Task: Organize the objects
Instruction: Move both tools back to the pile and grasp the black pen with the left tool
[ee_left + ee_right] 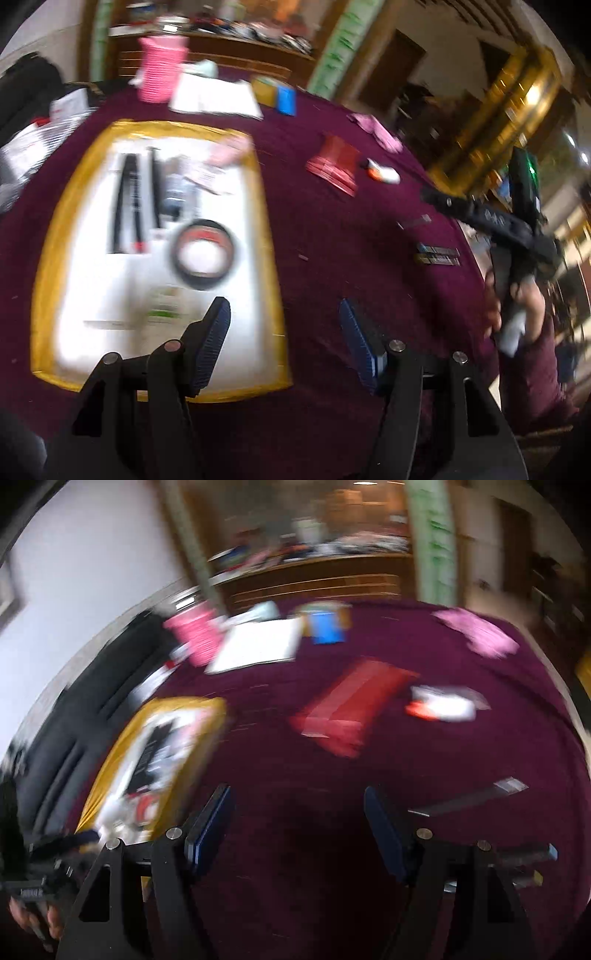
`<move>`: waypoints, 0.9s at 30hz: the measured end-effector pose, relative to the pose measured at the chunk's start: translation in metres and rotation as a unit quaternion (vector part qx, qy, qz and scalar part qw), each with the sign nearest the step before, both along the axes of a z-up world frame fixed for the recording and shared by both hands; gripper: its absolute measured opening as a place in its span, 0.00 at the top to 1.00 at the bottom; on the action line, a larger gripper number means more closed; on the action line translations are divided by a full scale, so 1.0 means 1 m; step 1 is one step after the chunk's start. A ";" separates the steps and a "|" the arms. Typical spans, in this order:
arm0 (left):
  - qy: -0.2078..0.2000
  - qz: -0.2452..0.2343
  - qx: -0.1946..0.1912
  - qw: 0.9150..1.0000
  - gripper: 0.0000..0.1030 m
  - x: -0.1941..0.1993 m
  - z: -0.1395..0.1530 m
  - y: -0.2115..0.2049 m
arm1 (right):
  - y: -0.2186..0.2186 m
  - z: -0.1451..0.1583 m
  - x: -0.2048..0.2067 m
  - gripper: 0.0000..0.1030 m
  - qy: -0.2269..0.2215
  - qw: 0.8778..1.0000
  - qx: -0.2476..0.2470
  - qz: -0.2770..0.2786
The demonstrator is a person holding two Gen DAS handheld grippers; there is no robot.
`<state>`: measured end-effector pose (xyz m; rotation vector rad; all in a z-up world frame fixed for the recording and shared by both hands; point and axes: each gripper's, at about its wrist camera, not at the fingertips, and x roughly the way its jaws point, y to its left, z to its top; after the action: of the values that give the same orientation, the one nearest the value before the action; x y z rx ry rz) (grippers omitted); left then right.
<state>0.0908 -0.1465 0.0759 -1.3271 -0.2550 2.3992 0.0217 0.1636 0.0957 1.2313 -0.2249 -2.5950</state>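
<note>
A white tray with a yellow rim [51, 236] lies on the maroon tablecloth [332, 236]. It holds black pens [127, 203], a small bottle [175, 192] and a roll of black tape [203, 254]. My left gripper [284, 336] is open and empty above the tray's right front corner. My right gripper [297, 821] is open and empty over bare cloth; it shows in the left wrist view [480, 218] at the right. A red packet [334, 164] [351, 705], a white and orange item [384, 173] [443, 705] and thin dark sticks [437, 254] [469, 799] lie loose. Both views are blurred.
A pink cup [160, 68], white paper [218, 98], a blue and yellow box [279, 96] and pink packets [376, 131] sit at the table's far side. A black bag [74, 709] lies left of the tray. A wooden cabinet [314, 579] stands behind.
</note>
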 end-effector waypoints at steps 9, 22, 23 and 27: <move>-0.061 -0.081 -0.046 0.994 0.41 -0.003 -0.025 0.087 | 0.120 -0.017 0.018 0.34 -0.006 0.994 0.013 -0.109; 0.063 -0.187 -0.094 0.976 0.42 -0.054 0.011 0.229 | 0.188 -0.041 0.002 0.34 0.041 0.978 -0.096 -0.183; 0.064 -0.192 -0.103 0.974 0.42 -0.061 0.008 0.241 | 0.193 -0.043 0.005 0.34 0.042 0.976 -0.106 -0.185; 0.074 -0.228 -0.134 0.961 0.42 -0.093 -0.010 0.295 | 0.212 -0.046 0.010 0.34 0.038 0.966 -0.156 -0.203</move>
<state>-0.0018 0.1483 0.0661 -1.1493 0.3930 2.1652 0.0320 0.3752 0.0498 1.0562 -0.9196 -2.7834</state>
